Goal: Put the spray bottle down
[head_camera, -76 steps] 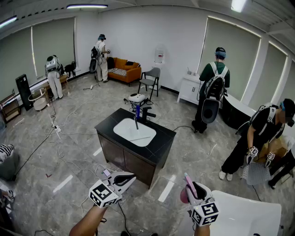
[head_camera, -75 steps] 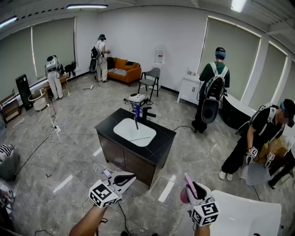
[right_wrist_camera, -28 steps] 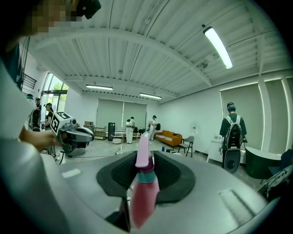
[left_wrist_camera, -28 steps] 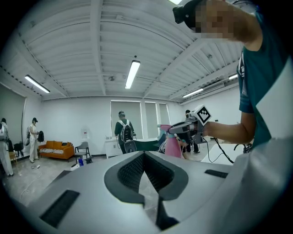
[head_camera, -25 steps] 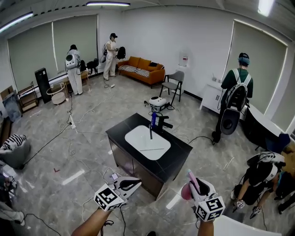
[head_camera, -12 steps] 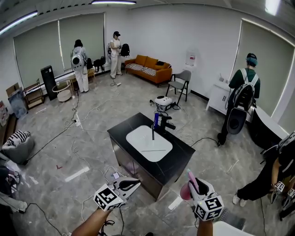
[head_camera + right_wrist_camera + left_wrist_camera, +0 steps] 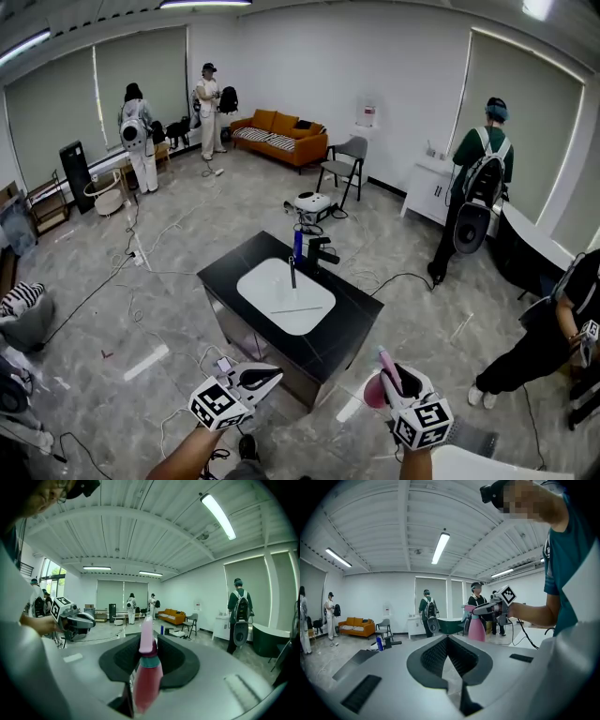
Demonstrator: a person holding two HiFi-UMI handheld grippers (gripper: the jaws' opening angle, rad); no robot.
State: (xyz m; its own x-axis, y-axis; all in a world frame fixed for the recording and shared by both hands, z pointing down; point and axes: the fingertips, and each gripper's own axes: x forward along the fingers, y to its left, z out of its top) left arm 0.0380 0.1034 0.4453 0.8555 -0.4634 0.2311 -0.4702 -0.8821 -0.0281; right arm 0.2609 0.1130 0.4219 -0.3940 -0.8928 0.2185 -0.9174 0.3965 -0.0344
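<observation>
Centrally, a grey marble-look floor (image 7: 141, 309) strewn with cables (image 7: 131, 258) fills the room. Mid-room stands a black-topped sink cabinet (image 7: 349, 317) with a white basin (image 7: 281, 292), a black faucet (image 7: 319, 253) and a blue bottle (image 7: 298, 246) at its far edge. An orange sofa (image 7: 277, 131) sits against the far wall, with a grey chair (image 7: 343, 164) to its right. A white table corner (image 7: 487, 464) shows at the near right. Four persons stand about: two at the far left (image 7: 136, 131), one with a backpack (image 7: 478, 183) at the far right, and one bending at the right edge (image 7: 553, 337). The right gripper (image 7: 398, 380), near right and in front of the cabinet, has its jaws clamped on the pink spray bottle (image 7: 375, 392), which is held upright in the air with its nozzle above the jaws. The left gripper (image 7: 272, 375), near left and well apart from the bottle, has its jaws closed together with nothing between them.
</observation>
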